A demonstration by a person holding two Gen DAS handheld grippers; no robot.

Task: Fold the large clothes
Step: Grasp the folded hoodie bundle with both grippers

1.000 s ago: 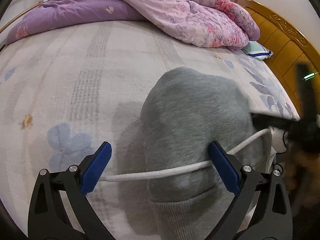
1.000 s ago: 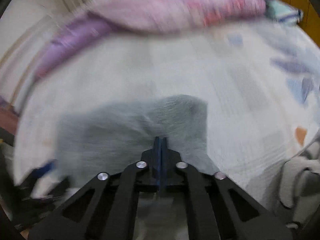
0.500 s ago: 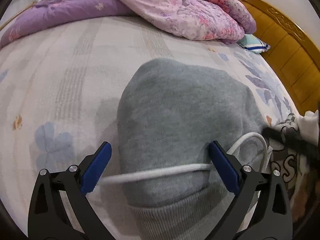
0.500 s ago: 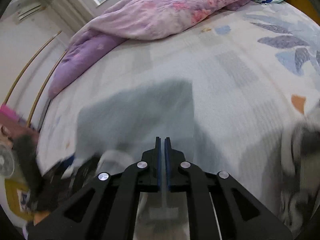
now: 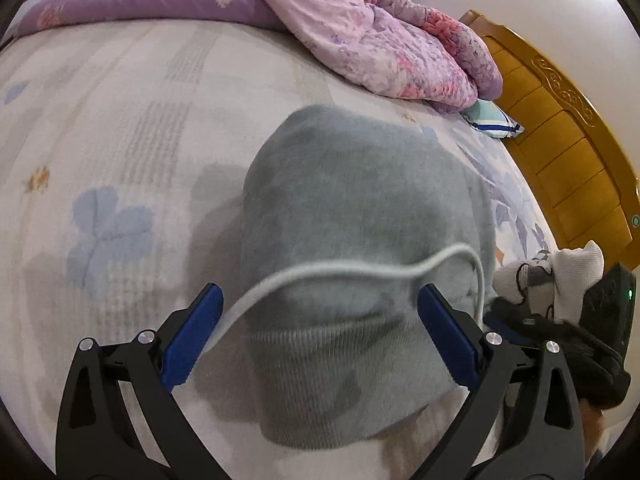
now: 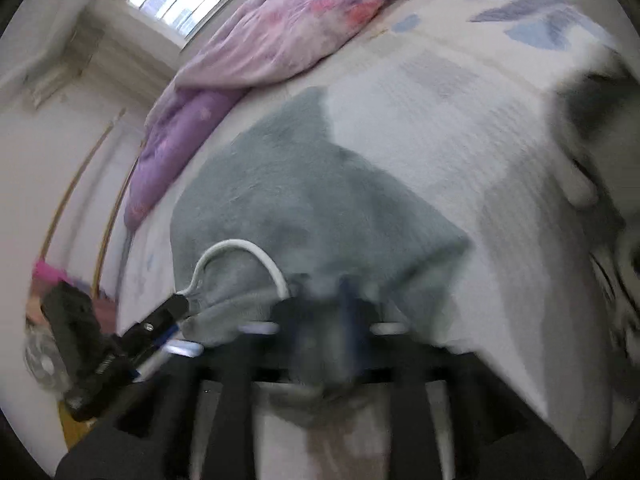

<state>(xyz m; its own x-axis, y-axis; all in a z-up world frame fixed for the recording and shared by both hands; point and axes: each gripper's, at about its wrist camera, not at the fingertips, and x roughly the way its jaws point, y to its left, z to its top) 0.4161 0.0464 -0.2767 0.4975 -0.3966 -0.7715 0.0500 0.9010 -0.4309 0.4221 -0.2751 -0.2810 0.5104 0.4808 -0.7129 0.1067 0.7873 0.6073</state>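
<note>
Here, the left tool [image 5: 320,330] stands wide open over the near end of the grey garment [image 5: 352,248], its blue pads [image 5: 191,340] apart on either side of the ribbed hem and gripping nothing. A white cord [image 5: 340,270] runs across the gap between the fingers and loops down at the right. The garment lies on the bed [image 5: 120,128], on a pale flowered sheet. At the far side a purple and pink quilt [image 5: 360,28] is heaped (a striped pillow [image 5: 490,122] peeks from under it), with the wooden headboard [image 5: 568,148] at right. The right tool [image 6: 344,328] is blurred; whether its fingers are parted or closed I cannot tell, though it sits at the garment's near edge. A black-and-white cloth [image 6: 592,128] lies far right.
</note>
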